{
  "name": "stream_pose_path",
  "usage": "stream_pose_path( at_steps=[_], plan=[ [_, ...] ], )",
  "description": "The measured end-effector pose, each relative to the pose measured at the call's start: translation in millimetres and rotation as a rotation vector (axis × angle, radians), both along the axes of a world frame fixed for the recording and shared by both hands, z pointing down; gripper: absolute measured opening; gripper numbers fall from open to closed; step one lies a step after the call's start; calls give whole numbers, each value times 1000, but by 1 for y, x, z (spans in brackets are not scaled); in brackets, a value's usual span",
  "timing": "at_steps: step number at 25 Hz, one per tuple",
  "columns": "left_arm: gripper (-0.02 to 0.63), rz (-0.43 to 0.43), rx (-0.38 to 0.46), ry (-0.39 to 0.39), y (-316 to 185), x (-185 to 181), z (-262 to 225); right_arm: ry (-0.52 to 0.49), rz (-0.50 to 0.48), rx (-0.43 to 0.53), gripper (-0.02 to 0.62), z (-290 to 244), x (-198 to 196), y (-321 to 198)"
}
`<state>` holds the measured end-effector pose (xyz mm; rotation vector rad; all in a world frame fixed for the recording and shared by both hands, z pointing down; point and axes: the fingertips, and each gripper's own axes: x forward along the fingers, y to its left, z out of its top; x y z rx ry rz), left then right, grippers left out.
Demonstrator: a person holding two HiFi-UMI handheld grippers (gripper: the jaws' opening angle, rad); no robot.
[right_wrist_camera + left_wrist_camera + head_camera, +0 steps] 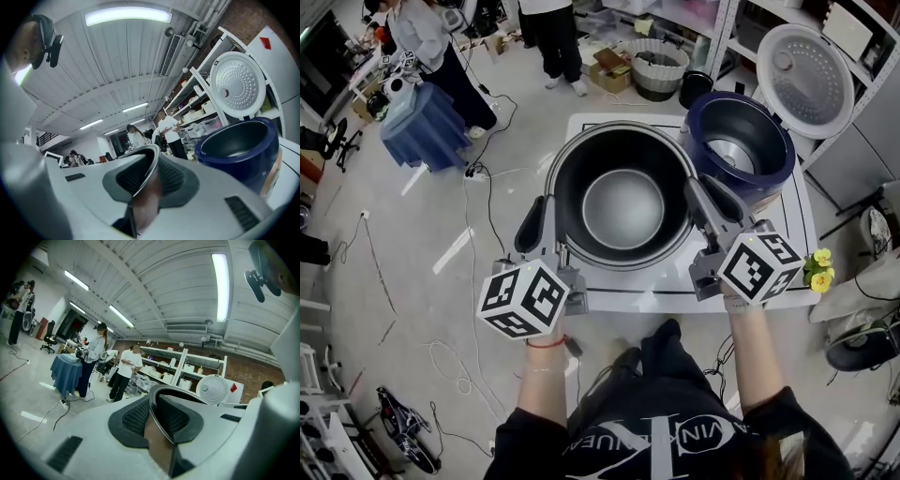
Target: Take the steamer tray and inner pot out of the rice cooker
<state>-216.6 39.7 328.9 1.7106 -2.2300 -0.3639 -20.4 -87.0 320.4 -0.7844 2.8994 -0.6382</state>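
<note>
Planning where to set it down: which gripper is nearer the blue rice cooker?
Right. The right gripper clamps the inner pot beside the rice cooker; the left gripper clamps its far side.

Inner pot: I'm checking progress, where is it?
Head view, centre: the inner pot is held at its rim by the left hand-held gripper and right hand-held gripper, over the table, left of the rice cooker.

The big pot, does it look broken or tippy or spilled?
Nothing stands out. The pot looks about level, with its rim pinched on opposite sides by the left gripper and the right gripper. No dents or spills show. The rice cooker stands upright beside it with its lid open.
</note>
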Motion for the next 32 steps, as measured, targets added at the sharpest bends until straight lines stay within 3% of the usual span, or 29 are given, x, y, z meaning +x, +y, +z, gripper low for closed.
stream_pose_path(
  at_steps=[9,32],
  plan=[
    [58,-2,-61,28,25,-4,40,33,-7,-56,75,42,-5,24],
    [55,-8,-225,98,28,-10,122,128,-7,-207,75,137,-10,27]
  ],
)
